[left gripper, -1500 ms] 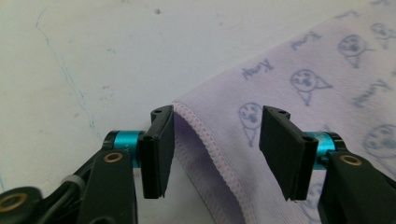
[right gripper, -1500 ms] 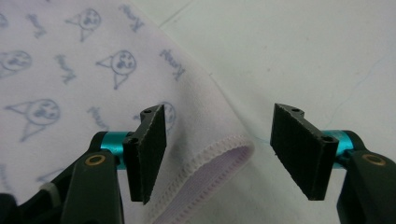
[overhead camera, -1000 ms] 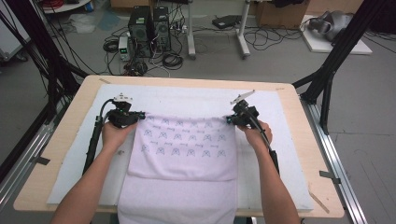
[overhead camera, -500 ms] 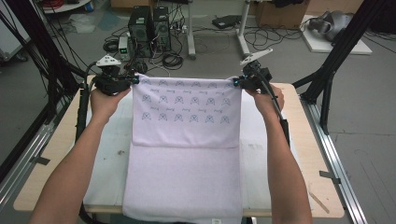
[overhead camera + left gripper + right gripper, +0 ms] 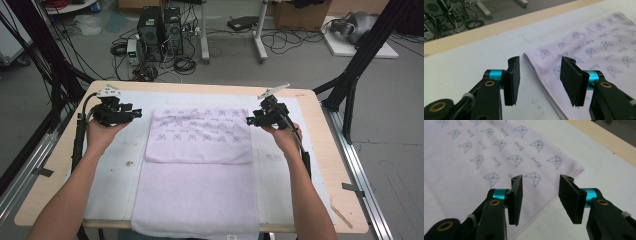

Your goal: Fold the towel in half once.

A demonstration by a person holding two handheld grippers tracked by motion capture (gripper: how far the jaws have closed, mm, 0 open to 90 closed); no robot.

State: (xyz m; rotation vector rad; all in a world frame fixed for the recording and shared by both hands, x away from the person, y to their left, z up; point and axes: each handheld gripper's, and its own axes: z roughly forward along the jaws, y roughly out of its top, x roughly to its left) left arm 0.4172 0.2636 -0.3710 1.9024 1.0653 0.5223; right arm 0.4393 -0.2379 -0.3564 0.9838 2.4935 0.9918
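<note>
A pale pink towel [image 5: 197, 195] lies flat on the mat, its cat-patterned part [image 5: 200, 132] folded over the far half. My left gripper [image 5: 136, 114] hovers just left of the fold's far left corner. In the left gripper view its jaws [image 5: 539, 75] have just been opening and stand open, with the towel's edge [image 5: 541, 70] lying below them, untouched. My right gripper [image 5: 250, 120] sits at the far right corner. Its jaws [image 5: 540, 195] have also just been opening, with nothing between them above the towel's [image 5: 474, 157] hem.
A white mat [image 5: 115, 165] covers the wooden table [image 5: 45, 195]. Black frame poles [image 5: 360, 65] stand at the far corners, and metal rails [image 5: 360, 170] run along both sides. Computers and cables [image 5: 160, 35] lie on the floor beyond.
Both grippers carried the towel's edge up and toward the far side, then set it down flat. They have let go and now stand open beside the far corners.
</note>
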